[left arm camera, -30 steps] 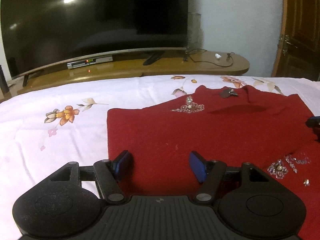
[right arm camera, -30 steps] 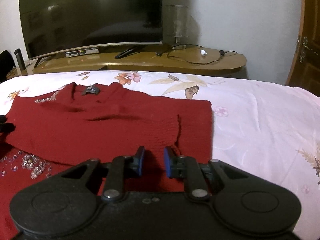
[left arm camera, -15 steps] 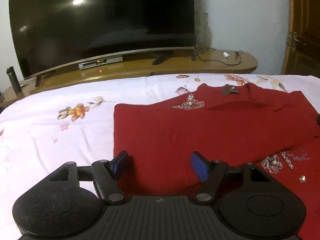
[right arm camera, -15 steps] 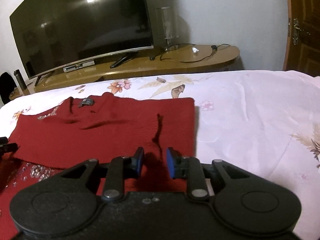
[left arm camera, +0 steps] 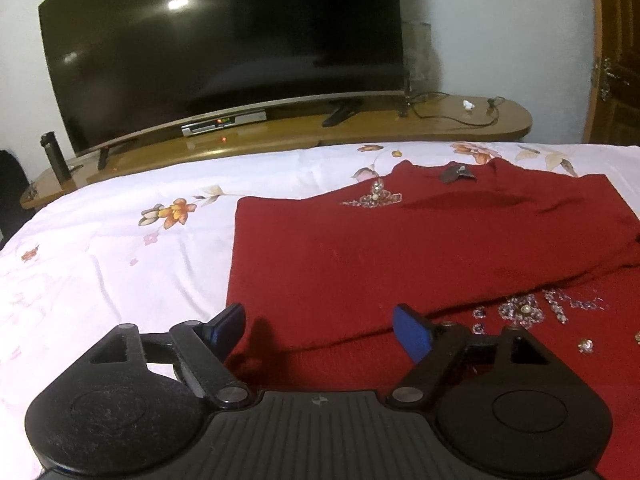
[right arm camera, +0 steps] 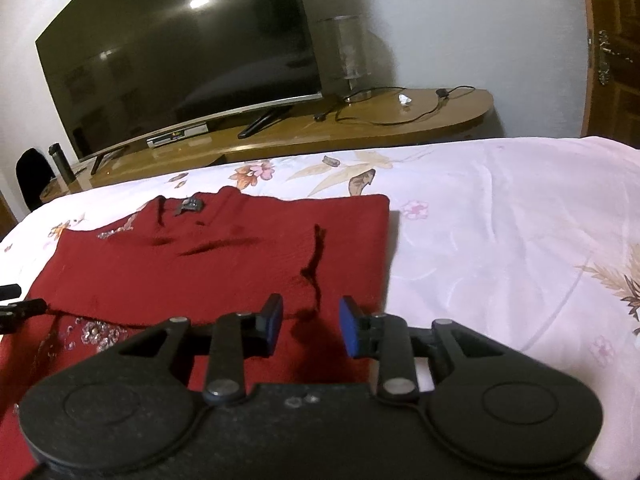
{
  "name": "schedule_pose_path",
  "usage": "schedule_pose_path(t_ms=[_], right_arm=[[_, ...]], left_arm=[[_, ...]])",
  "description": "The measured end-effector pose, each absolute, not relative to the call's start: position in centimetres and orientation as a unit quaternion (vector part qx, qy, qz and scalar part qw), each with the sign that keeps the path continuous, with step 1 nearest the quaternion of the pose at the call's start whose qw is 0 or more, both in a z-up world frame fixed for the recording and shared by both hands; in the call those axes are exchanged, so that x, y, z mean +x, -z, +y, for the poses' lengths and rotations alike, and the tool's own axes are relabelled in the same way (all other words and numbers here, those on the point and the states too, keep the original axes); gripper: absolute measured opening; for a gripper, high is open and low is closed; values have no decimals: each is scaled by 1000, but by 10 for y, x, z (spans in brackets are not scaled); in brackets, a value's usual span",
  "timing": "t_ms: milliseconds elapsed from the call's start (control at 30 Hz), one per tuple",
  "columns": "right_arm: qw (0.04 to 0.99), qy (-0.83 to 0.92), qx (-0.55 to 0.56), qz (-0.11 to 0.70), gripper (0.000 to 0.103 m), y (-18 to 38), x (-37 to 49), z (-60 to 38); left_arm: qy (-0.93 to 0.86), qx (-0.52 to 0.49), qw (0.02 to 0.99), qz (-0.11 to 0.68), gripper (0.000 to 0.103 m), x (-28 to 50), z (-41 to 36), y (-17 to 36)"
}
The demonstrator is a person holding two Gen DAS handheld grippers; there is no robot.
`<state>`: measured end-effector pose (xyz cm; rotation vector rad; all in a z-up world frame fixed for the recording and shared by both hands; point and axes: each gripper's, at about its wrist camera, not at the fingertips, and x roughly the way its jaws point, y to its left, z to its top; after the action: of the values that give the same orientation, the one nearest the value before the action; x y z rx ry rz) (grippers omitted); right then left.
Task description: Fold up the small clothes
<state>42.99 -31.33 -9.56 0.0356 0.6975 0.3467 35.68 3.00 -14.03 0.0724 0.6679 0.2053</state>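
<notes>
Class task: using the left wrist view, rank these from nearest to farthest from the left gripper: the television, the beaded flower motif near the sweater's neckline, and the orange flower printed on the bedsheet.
From the left gripper:
1. Orange flower, on the bedsheet, ahead to the left.
2. Beaded flower motif, on the red sweater, near its neckline; only slightly farther.
3. Television, on the wooden stand beyond the bed.

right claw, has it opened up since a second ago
Yes. The right claw has just been opening: its blue pads stand farther apart against the black body below them, with a raised fold of the red sweater between them, not pinched.
</notes>
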Motion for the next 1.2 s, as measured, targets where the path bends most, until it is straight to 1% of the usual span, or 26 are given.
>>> schedule_pose_path(t_ms=[333, 467, 633, 867, 933, 967, 1000, 1033, 1100, 1200], right_arm=[[922, -187, 29, 339, 33, 86, 412, -320], [921, -184, 34, 341, 33, 85, 397, -325], [923, -168, 45, 342, 38, 81, 356, -348], [914, -134, 73, 376, 41, 83, 257, -383], [908, -130, 89, 389, 41, 85, 234, -384], [902, -128, 105, 398, 41, 87, 223, -384], [896, -128, 124, 406, 41, 89, 214, -385], [889, -129, 145, 414, 41, 92, 205, -386], [878, -128, 174, 428, 41, 98, 193, -385], [862, -128, 204, 445, 40, 108, 179, -383]], left_arm=[[-103, 46, 937, 331, 80, 336, 24, 132], [-95, 38, 937, 333, 80, 314, 24, 129], [-67, -15, 933, 354, 80, 252, 43, 139], [-20, -131, 910, 392, 80, 156, 87, 152], [8, -171, 902, 396, 73, 134, 97, 156], [19, -190, 898, 396, 65, 125, 100, 157], [33, -219, 891, 397, 62, 117, 105, 159], [45, -242, 884, 398, 61, 109, 106, 163], [64, -266, 874, 401, 55, 96, 106, 169], [91, -304, 858, 404, 54, 81, 103, 181]])
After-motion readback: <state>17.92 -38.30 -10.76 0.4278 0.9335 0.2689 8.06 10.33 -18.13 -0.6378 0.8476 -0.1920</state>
